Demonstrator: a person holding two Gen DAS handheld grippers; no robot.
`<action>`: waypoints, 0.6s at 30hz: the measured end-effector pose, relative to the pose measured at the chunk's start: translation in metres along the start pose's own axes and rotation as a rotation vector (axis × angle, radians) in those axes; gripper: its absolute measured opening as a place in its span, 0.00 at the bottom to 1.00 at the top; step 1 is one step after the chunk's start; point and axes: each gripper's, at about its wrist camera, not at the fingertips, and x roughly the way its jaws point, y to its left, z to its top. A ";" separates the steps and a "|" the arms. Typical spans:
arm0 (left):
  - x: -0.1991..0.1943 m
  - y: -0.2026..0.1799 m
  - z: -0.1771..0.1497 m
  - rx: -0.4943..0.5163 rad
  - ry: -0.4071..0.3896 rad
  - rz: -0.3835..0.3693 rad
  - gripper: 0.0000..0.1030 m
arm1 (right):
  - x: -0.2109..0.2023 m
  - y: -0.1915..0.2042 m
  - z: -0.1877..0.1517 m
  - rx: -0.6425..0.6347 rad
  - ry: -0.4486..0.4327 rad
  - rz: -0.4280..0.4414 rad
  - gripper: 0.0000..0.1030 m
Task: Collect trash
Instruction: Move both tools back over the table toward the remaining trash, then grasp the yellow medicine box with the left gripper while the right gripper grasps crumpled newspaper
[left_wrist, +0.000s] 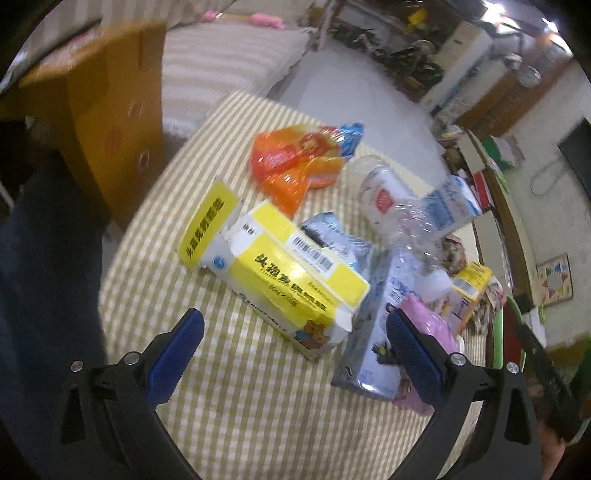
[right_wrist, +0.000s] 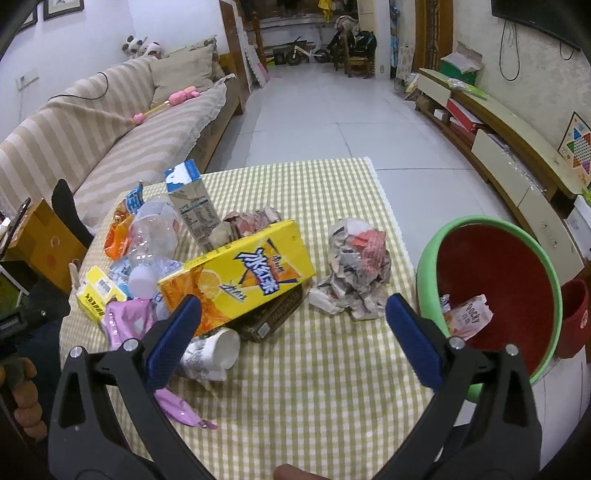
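Crumpled newspaper (right_wrist: 354, 266) lies just beyond my right gripper (right_wrist: 293, 325), spread and empty, bin (right_wrist: 428, 266) to its right; my left gripper (left_wrist: 295, 338), also spread, faces the yellow box (left_wrist: 295, 269).

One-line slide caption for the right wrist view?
Open right gripper hovers over checked tablecloth, facing crumpled newspaper beside green bin.

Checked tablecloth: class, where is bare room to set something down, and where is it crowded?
Bare cloth lies in front of the right gripper, between the paper cup and the green bin. The far strip beyond the crumpled newspaper is bare too. Crowded: the left side, around the yellow juice carton and the milk carton.
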 end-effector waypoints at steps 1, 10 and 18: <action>0.006 0.002 0.002 -0.022 0.010 -0.003 0.92 | 0.001 -0.002 0.001 0.000 -0.003 -0.010 0.95; 0.043 0.011 0.010 -0.137 0.051 -0.009 0.92 | 0.041 -0.038 0.016 0.006 0.022 -0.102 0.95; 0.065 0.013 0.013 -0.180 0.051 -0.018 0.75 | 0.082 -0.050 0.024 0.021 0.073 -0.103 0.95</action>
